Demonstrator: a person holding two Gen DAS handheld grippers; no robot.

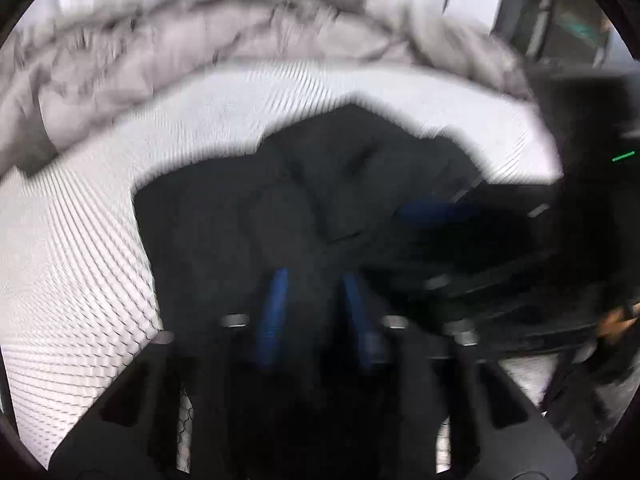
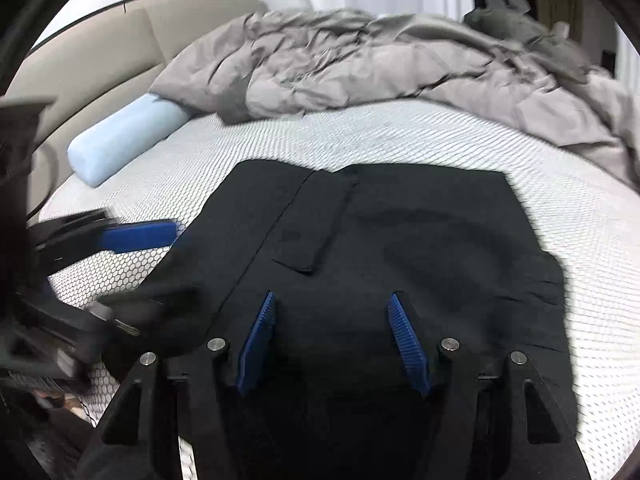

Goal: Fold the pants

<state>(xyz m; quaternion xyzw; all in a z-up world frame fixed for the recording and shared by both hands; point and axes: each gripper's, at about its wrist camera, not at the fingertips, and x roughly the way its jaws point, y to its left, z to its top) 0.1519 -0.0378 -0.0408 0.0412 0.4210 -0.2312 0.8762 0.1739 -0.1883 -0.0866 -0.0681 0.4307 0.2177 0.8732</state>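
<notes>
Inspecting the bed, we find the black pants [image 2: 384, 248] lying on the white mesh-patterned mattress [image 2: 400, 136], spread fairly flat, with a flap or pocket panel [image 2: 316, 220] showing on the upper layer. The right wrist view is sharp; the left wrist view is blurred, so we report less from it.

We note the right gripper [image 2: 334, 300] poised over the near part of the pants, pointing steeply downward. Its blue ribbed pads [image 2: 408, 344] stand well apart, with dark cloth seen behind the gap. We see no fabric pinched between them and record no grip.

We note the left gripper [image 1: 316, 276] over the near edge of the pants [image 1: 304, 200] as well. Its blue pads [image 1: 276, 308] stand fairly close together, narrower than those of the right tool. Dark cloth fills the space between them, but blur prevents us from saying whether the pads press on it; we cannot tell if anything is held. In the right wrist view the same tool enters from the left, one blue finger [image 2: 140, 234] reaching toward the left edge of the garment.

Beyond the pants we record a crumpled grey duvet [image 2: 360, 64] across the far side of the mattress and a pale blue bolster [image 2: 124, 140] at the left, beside a beige headboard [image 2: 100, 60].
</notes>
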